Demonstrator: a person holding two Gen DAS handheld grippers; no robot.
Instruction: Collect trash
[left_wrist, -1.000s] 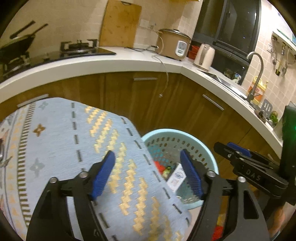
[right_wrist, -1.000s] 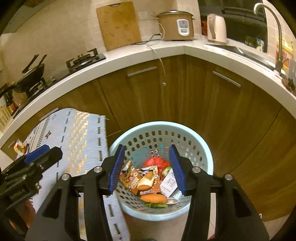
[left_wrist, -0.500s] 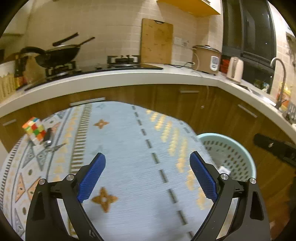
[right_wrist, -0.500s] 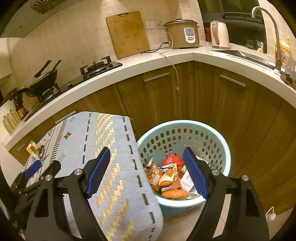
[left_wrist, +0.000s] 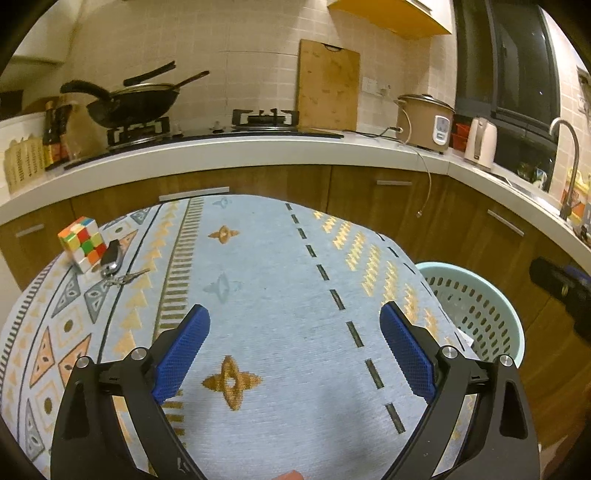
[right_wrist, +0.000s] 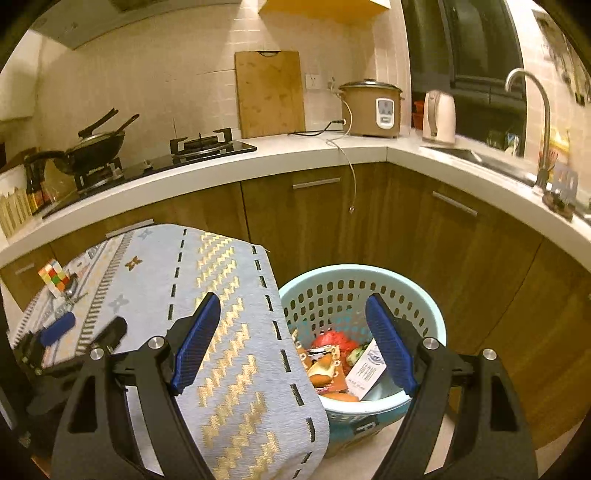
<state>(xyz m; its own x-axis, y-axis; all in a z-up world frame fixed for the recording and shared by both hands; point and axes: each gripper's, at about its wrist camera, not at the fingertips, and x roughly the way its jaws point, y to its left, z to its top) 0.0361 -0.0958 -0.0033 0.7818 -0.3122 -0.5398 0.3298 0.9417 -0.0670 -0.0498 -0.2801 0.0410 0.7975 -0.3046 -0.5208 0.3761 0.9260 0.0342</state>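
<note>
A pale blue perforated basket (right_wrist: 369, 271) stands on the floor to the right of the cloth-covered table (right_wrist: 221, 295). It holds mixed trash (right_wrist: 332, 358): red and orange wrappers and a white carton (right_wrist: 365, 373). My right gripper (right_wrist: 291, 299) hovers open and empty above the table's right edge and the basket's near rim. My left gripper (left_wrist: 293, 310) is open and empty over the patterned cloth (left_wrist: 277, 277), with the basket (left_wrist: 513, 325) at its right. Only one dark finger of the right gripper (left_wrist: 561, 284) shows in the left wrist view.
A colour cube (left_wrist: 83, 242) and a key fob with keys (left_wrist: 112, 258) lie at the table's far left. Wooden cabinets (right_wrist: 424, 240) and a white counter curve behind, carrying a wok (left_wrist: 129, 103), cutting board, rice cooker (right_wrist: 373, 109) with a dangling cord, kettle and tap.
The left gripper swung left from the basket to over the table and its jaws widened. The right gripper drew back from above the basket toward the table edge and its jaws opened wide.
</note>
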